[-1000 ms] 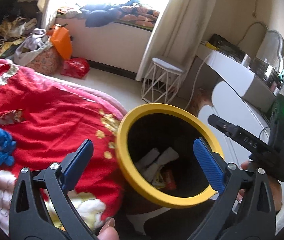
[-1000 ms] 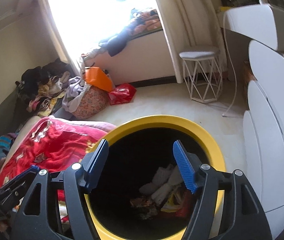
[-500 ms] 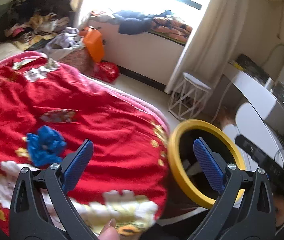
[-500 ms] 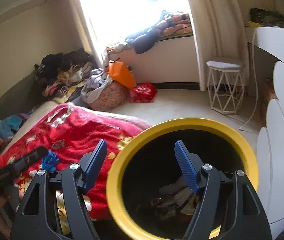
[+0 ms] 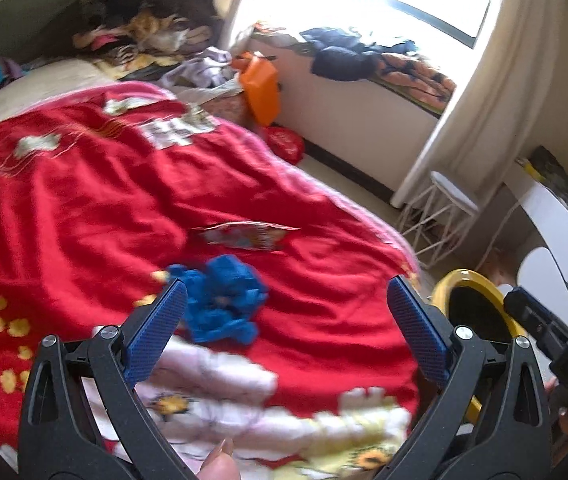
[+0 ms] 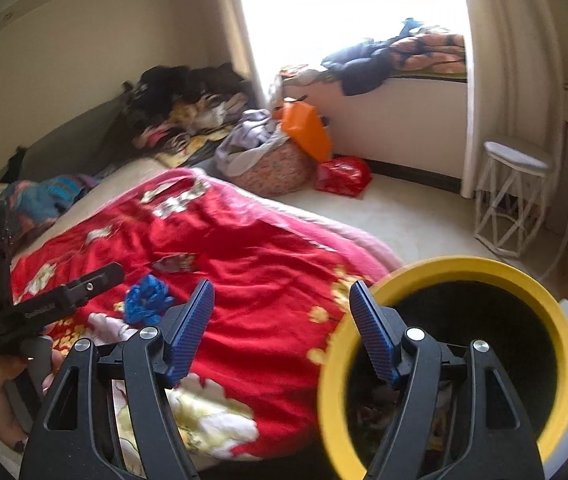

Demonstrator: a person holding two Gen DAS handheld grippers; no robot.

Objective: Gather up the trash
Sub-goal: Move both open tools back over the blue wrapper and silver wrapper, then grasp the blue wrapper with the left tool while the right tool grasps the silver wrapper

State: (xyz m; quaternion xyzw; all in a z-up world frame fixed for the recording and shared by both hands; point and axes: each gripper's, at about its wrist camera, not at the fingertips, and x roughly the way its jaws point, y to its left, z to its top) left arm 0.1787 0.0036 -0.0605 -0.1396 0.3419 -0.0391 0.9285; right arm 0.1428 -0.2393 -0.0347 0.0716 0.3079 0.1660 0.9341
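A crumpled blue scrap (image 5: 224,300) lies on the red blanket (image 5: 84,208), and a flat printed wrapper (image 5: 250,236) lies just beyond it. My left gripper (image 5: 287,308) hangs open above the blanket, its left pad close to the blue scrap, nothing between its fingers. The yellow-rimmed bin (image 5: 479,312) stands at the bed's right edge. In the right wrist view my right gripper (image 6: 282,312) is open and empty over the blanket beside the bin (image 6: 563,344); the blue scrap (image 6: 148,298) and wrapper (image 6: 174,262) lie to its left. Trash shows dimly inside the bin.
A white wire stool (image 6: 513,196) stands by the curtain, with a red bag (image 6: 341,176), an orange bag (image 6: 305,128) and a heap of clothes (image 6: 260,156) on the floor past the bed. White curved furniture (image 5: 555,216) lines the right side. A hand (image 6: 8,364) holds the left gripper's handle.
Both views have swung left, away from the bin and over the bed. The blue scrap and wrapper now sit near the left gripper's fingers; the bin has slid to the right edge.
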